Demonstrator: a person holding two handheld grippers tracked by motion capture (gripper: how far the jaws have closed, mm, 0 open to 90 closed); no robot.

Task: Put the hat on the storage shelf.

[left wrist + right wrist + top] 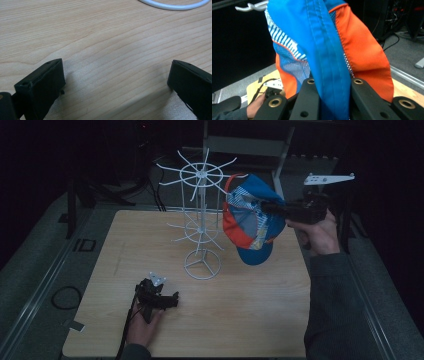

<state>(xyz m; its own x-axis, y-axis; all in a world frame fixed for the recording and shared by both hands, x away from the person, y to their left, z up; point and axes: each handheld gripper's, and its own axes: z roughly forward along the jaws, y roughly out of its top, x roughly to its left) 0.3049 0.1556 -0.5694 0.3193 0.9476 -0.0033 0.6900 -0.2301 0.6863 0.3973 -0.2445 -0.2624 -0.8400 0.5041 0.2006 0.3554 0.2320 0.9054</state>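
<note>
Landmark: white wire rack, standing upright at the middle of the wooden table, round base ring flat on the wood. Right gripper is held up in the air just right of the rack's upper tiers, jaws clamped tight on the fabric of a blue and orange cap. In the right gripper view a blue seamed panel of the cap is pinched between the two black jaws. The cap hangs beside the rack, brim pointing down, close to a hook tip; contact with the hook cannot be told. Left gripper lies on the table in front of the rack's base, jaws spread wide with bare wood between them.
</note>
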